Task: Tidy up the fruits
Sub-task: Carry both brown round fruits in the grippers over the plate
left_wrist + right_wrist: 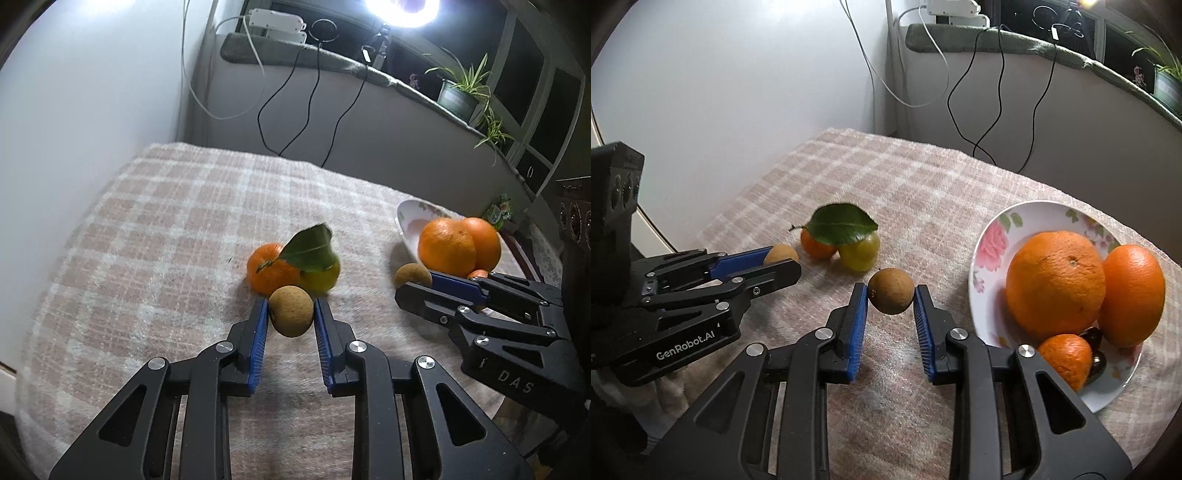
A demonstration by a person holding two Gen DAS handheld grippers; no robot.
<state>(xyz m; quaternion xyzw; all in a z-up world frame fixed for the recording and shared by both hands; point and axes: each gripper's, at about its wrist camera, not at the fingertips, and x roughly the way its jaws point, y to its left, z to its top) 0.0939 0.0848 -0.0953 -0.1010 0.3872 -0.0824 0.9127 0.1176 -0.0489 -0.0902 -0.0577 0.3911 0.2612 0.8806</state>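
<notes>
Two small brown round fruits, one per gripper. Brown fruit A (290, 311) sits clamped between the blue pads of the left gripper (290, 314), jaws narrow, pads pressing both sides; same fruit shows in the right wrist view at (781, 254), only partly visible past the fingers. Brown fruit B (891, 291) is clamped likewise in the right gripper (891, 295), jaws narrow, pads on both sides of the fruit; in the left wrist view it peeks out at (410, 275) behind that gripper's fingertip. Whether either fruit is touching the cloth or just above it: cannot tell. Just beyond fruit A lie a small tangerine (271, 267) w/ a green leaf (310, 249) on its stem, and a yellow-green fruit (321, 277) touching it; both rest on the cloth. To the right stands a floral plate (993, 240) holding two large oranges side by side and touching, the front one (1055, 282) and the rear one (1134, 293), plus a small tangerine (1065, 358) and dark round items (1095, 349) at the plate's near edge, type unclear. Surface is a pink-and-white checked cloth (923, 184) over a table. Bkgd: white wall (738, 92), hanging cables (979, 110), a window ledge w/ a potted plant (461, 92), a bright ring light (400, 11).
</notes>
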